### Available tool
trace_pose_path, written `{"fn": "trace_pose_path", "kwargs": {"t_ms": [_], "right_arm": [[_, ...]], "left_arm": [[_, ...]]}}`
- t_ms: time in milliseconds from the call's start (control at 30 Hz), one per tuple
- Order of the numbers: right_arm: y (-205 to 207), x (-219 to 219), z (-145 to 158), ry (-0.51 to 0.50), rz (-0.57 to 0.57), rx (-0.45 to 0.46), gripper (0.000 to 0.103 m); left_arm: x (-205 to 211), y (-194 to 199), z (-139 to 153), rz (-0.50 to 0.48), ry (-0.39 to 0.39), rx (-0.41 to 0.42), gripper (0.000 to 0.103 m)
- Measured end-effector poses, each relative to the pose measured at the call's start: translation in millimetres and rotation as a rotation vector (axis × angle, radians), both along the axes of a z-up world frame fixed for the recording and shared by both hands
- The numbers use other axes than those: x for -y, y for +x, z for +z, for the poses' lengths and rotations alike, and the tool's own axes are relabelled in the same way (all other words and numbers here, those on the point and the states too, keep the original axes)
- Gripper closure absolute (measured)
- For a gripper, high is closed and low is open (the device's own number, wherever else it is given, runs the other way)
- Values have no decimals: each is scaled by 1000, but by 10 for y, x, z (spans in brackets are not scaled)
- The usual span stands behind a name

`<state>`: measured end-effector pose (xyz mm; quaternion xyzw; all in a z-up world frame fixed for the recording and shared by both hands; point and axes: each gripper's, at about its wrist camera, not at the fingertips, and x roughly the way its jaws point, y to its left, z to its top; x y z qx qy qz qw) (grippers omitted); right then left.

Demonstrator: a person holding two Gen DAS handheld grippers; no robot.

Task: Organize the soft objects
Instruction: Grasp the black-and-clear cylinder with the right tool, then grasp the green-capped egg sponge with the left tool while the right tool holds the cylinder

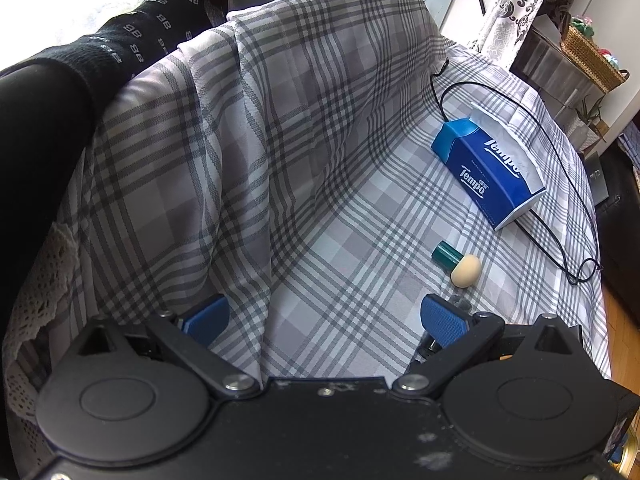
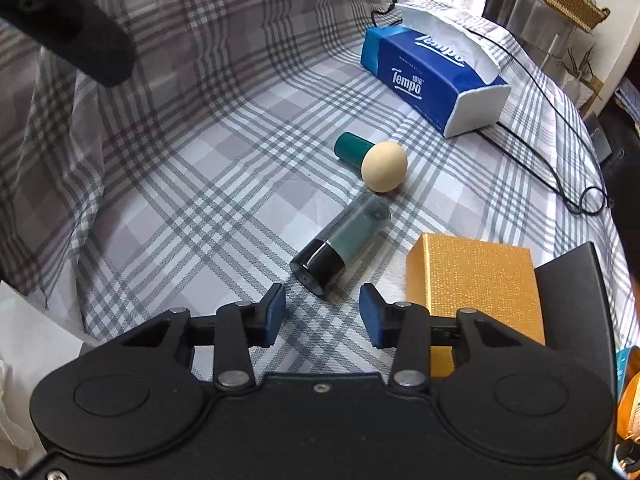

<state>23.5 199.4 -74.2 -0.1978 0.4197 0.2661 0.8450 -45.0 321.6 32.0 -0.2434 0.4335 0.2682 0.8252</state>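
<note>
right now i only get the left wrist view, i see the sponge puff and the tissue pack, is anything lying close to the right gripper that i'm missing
Observer: Yes. A clear cylinder case with a black base lies on its side just ahead of the right gripper, between it and the sponge puff.
Operator: is that gripper holding anything
Observer: No. Its jaws stand open, with only the checked cloth between them.
Operator: anything else on that side
Observer: A gold box sits just right of the case, beside the gripper's right-hand finger.
</note>
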Motion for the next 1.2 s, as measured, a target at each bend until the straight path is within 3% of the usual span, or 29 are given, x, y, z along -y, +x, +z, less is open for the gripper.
{"fn": "trace_pose_path", "kwargs": {"t_ms": [300, 500, 567, 600, 667, 1000, 1200], "right_arm": [[225, -2, -38, 97, -119, -124, 53], [304, -43, -68, 85, -175, -114, 53], [299, -52, -65, 78, -177, -103, 59], [288, -52, -65, 75, -172, -99, 66], [248, -43, -53, 62, -158, -88, 70], [-253, 337, -69, 51, -37, -59, 70], [-523, 573, -133, 82, 57, 26, 70]], "left_arm": [[6, 10, -9, -5, 5, -6, 1], [22, 28, -32, -12, 15, -17, 1], [29, 40, -42, -17, 18, -21, 1], [29, 44, -46, -19, 19, -23, 1], [28, 45, -51, -17, 24, -26, 1], [4, 84, -151, -3, 54, -68, 1], [114, 216, -274, -35, 105, -115, 1]]}}
